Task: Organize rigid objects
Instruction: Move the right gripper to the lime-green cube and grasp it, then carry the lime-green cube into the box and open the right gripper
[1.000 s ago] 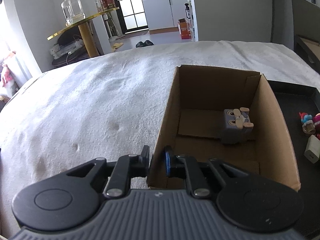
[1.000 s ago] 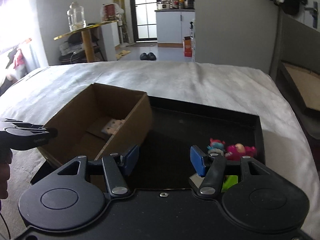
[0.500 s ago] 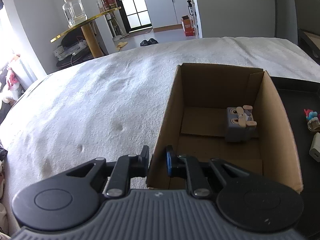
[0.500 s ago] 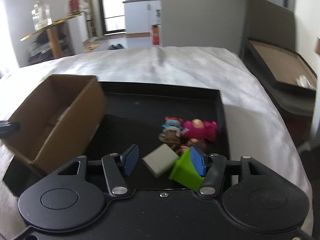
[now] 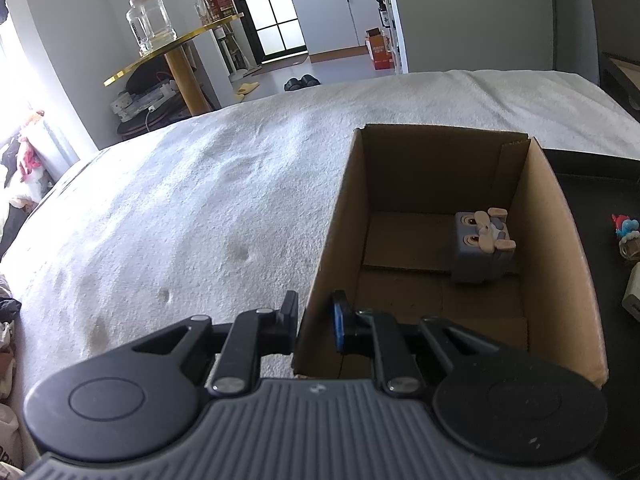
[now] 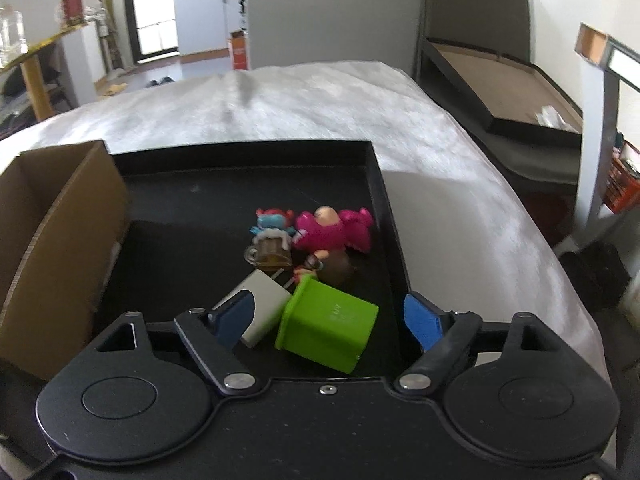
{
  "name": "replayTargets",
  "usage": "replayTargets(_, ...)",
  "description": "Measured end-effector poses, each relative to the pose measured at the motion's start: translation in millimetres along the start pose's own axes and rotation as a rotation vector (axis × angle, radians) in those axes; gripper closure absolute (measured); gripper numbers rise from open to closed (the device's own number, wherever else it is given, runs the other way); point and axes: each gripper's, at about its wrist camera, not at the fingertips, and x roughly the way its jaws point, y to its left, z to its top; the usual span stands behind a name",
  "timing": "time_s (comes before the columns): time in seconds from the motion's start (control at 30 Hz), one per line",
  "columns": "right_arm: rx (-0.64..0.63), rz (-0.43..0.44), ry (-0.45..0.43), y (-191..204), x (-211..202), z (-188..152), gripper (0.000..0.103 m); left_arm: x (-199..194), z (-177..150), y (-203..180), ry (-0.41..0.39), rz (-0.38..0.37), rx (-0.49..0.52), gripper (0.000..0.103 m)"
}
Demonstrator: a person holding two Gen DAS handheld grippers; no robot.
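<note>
My left gripper (image 5: pixel 314 312) is shut on the near left wall of the open cardboard box (image 5: pixel 552 248). A grey block toy (image 5: pixel 480 248) lies inside the box at its far right. My right gripper (image 6: pixel 328 314) hovers over the black tray (image 6: pixel 248 168), its jaws opening wide. A green cube (image 6: pixel 328 324) lies between and below the fingers, untouched. Beside it lies a white charger (image 6: pixel 260 296). Further back lie a pink figure (image 6: pixel 332 228), a blue figure (image 6: pixel 272 220) and a brown mug toy (image 6: pixel 272 254). The box (image 6: pixel 60 240) stands at the tray's left.
Box and tray rest on a white blanket (image 5: pixel 200 208) over a bed. A gold side table (image 5: pixel 176 52) with a glass jar (image 5: pixel 150 26) stands beyond the far left edge. A dark board with a cardboard panel (image 6: pixel 500 80) leans at the right.
The right gripper swung right and down, from facing the box to over the toys, and its jaws spread wider. The left gripper kept its hold on the box wall.
</note>
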Motion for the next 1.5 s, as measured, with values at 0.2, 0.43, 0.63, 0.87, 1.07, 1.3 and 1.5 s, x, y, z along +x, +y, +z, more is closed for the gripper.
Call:
replayTargets(0.2,0.005,-0.030,0.044,3.7,12.9,-3.2,0.022,0.0,-0.9,-0.2,-0.002,-0.001,0.003,0.087)
replayTargets(0.43,0.009,-0.011,0.036,3.1,8.8,-4.7,0.050,-5.0,-8.7,1.6,-0.030,-0.034,0.019,0.090)
replayTargets(0.63,0.001,0.011,0.000,9.4,-4.6,-3.0,0.050,-11.3,-13.4,2.8,-0.045,-0.082,0.034,0.093)
replayTargets(0.87,-0.032,0.053,-0.069,26.1,-24.7,5.8,0.050,-14.1,-18.1,7.7,-0.047,-0.132,0.019,0.095)
replayTargets(1.07,-0.067,0.091,-0.111,45.5,-37.2,16.3,0.050,-12.4,-16.4,13.1,-0.044,-0.148,-0.005,0.095)
replayTargets(1.3,-0.097,0.133,-0.183,63.7,-59.2,30.7,0.050,-10.2,-15.2,19.0,-0.046,-0.162,-0.034,0.095)
replayTargets(1.5,-0.143,0.180,-0.237,85.9,-73.8,42.3,0.050,-8.3,-16.1,24.1,-0.047,-0.182,-0.050,0.095)
